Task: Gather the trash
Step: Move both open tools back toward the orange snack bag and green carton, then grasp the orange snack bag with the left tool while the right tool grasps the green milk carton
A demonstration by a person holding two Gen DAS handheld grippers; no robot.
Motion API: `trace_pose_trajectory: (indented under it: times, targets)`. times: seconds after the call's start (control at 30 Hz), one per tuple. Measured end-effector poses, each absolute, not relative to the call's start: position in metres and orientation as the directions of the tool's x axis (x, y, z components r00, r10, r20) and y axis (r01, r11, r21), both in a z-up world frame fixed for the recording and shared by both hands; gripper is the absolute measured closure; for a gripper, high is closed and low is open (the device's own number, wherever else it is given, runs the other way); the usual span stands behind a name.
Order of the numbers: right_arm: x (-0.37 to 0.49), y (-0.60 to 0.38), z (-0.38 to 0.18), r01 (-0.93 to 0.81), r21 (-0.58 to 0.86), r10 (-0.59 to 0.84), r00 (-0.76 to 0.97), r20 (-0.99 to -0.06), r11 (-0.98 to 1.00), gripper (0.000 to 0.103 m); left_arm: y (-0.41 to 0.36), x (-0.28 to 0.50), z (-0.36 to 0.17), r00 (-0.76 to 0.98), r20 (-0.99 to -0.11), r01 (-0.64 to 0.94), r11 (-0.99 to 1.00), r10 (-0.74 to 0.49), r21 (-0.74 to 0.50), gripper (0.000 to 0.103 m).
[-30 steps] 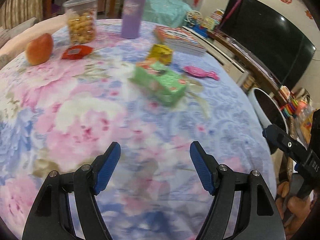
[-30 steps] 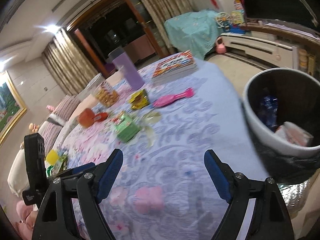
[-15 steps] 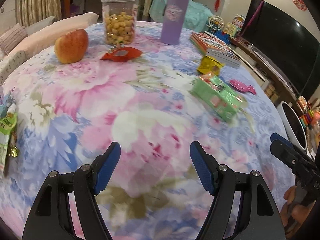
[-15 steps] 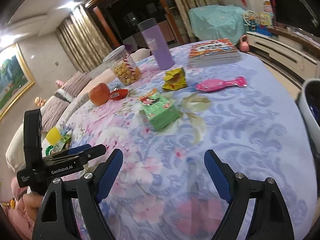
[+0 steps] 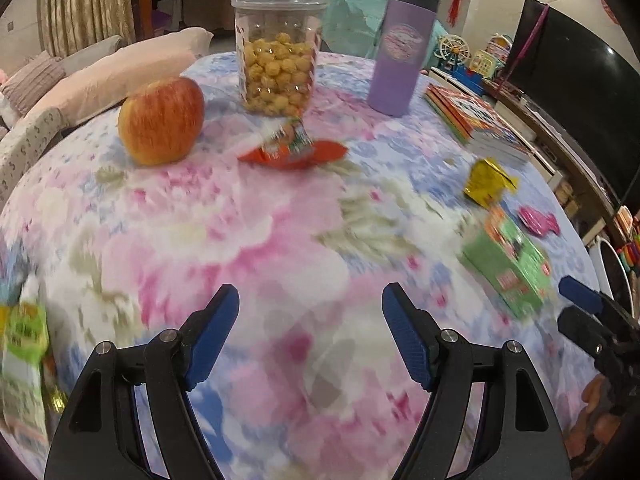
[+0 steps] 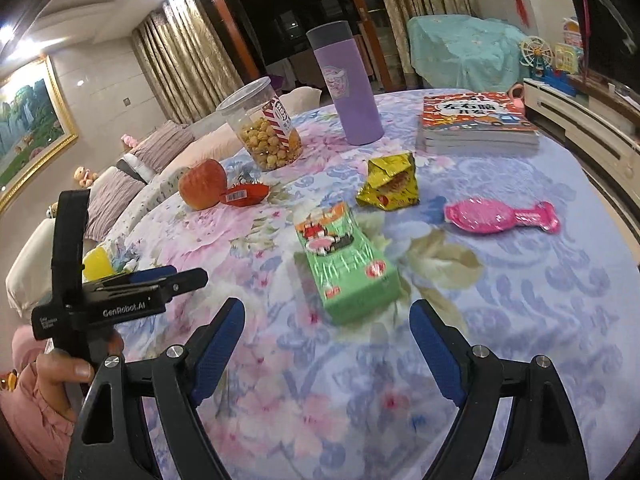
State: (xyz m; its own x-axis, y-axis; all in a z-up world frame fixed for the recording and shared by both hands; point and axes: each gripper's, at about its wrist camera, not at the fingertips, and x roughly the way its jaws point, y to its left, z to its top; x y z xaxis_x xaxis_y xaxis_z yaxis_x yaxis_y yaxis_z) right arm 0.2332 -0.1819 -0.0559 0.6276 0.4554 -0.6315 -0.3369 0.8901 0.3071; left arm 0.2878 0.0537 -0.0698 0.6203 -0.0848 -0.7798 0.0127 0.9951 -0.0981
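A green snack box (image 6: 346, 268) lies on the flowered tablecloth just ahead of my right gripper (image 6: 326, 344), which is open and empty. The box also shows in the left wrist view (image 5: 508, 264). A crumpled yellow wrapper (image 6: 390, 186) (image 5: 488, 180), a pink wrapper (image 6: 500, 216) (image 5: 538, 220) and a red wrapper (image 5: 294, 146) (image 6: 244, 194) lie further back. My left gripper (image 5: 310, 336) is open and empty over bare cloth. A green packet (image 5: 22, 356) lies at the table's left edge.
An apple (image 5: 162, 120), a clear jar of snacks (image 5: 276, 58), a purple tumbler (image 5: 402, 48) and a stack of books (image 6: 478, 124) stand at the back. A bin rim (image 5: 612, 264) shows beyond the table's right edge. A sofa (image 6: 132, 184) is behind.
Both grippers swung left, away from the bin. The bin has left the right wrist view and the green box is now close ahead of it. Both stay open.
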Motion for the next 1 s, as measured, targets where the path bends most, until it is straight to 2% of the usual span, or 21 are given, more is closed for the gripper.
trace_pose_trajectory:
  times: [0.1,0.2,0.47,0.87,0.9,0.93,0.97,1.0]
  targets:
    - [0.245,-0.176,-0.058,-0.340,0.306,0.457,0.623,-0.635,0.889,0.017,0.058,0.305,-0.068,0.628,-0.775,0.009,0.996,-0.074,-0.088,0.026]
    - [0.256,-0.171,-0.060,-0.342,0.309,0.460,0.617,-0.639,0.887,0.017,0.058,0.326,-0.065,0.634,-0.772,0.008,0.999,-0.046,-0.052,0.019]
    - [0.274,-0.168,-0.067,-0.336,0.318,0.462,0.604,-0.650,0.887,0.017,0.060,0.366,-0.069,0.646,-0.763,0.008,1.000,0.000,0.006,0.018]
    - [0.287,-0.149,-0.072,-0.388,0.227,0.430,0.589,-0.685,0.893,0.017,0.064,0.387,-0.078,0.678,-0.735,0.034,0.999,-0.004,0.026,0.018]
    - [0.287,-0.148,-0.073,-0.388,0.227,0.429,0.587,-0.687,0.893,0.018,0.064,0.388,-0.080,0.677,-0.736,0.036,0.999,-0.008,0.023,0.023]
    - [0.287,-0.147,-0.074,-0.387,0.227,0.428,0.588,-0.687,0.894,0.018,0.064,0.389,-0.081,0.673,-0.740,0.046,0.999,-0.018,0.017,0.038]
    - [0.287,-0.147,-0.074,-0.383,0.225,0.425,0.589,-0.687,0.896,0.021,0.063,0.390,-0.083,0.665,-0.746,0.059,0.998,-0.030,0.013,0.049]
    - [0.287,-0.147,-0.075,-0.378,0.225,0.421,0.590,-0.688,0.898,0.029,0.062,0.392,-0.085,0.657,-0.753,0.072,0.997,-0.040,0.010,0.063]
